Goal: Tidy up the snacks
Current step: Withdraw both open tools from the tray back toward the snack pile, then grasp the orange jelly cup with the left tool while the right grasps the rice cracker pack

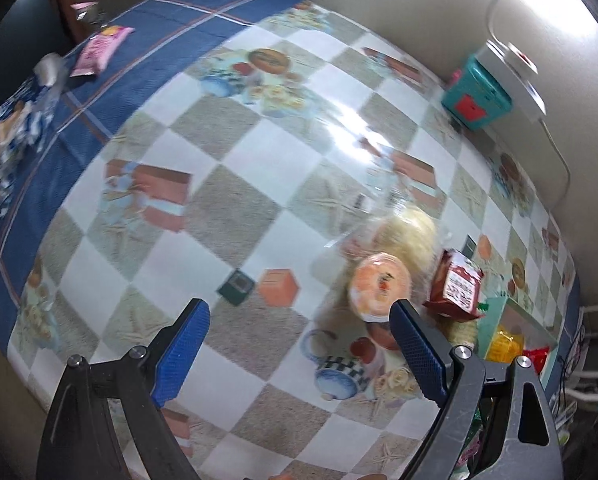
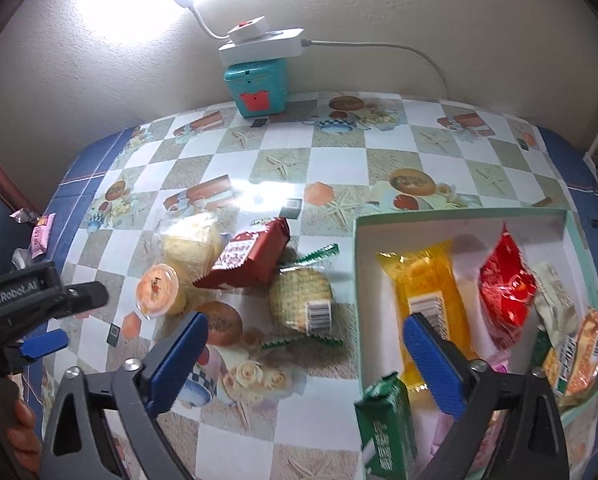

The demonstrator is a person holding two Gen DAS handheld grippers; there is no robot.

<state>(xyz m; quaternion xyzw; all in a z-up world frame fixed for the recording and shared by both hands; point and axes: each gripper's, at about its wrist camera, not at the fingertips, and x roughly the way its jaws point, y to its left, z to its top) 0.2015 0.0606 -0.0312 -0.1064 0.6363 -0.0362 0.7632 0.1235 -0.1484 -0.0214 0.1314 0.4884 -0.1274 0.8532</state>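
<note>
1. Because both grippers stand wide open with nothing between their blue fingers, no snack is in hand: the left gripper [image 1: 299, 318] hangs over the counter [image 1: 235, 184] in the lower middle of its own view, and the right gripper [image 2: 305, 334] sits at the bottom centre of its view, one finger over the counter and the other over the box.
2. The loose snacks lie in a cluster at centre-left of the right view: an orange jelly cup [image 2: 157, 290], a pale cake in clear wrap [image 2: 191, 242], a red packet [image 2: 249, 258] leaning on its neighbours, and a round cracker pack [image 2: 301, 302] with green crimped ends.
3. The jelly cup looks rigid but smooth and probably slippery (likely the heaviest of the four); I would take it across the rim.
4. The cake looks soft and crushable, so a light pinch on the wrapper edge seems wiser than squeezing the body.
5. The cracker pack is likely light and brittle; its crimped ends offer a safe hold.
6. The white-lined box [image 2: 463, 222] at right holds a yellow packet [image 2: 423, 292], a red pouch [image 2: 507, 284], a green packet [image 2: 385, 426] propped on its near edge, and more wrapped pieces at far right; the middle looks to have room.
</note>
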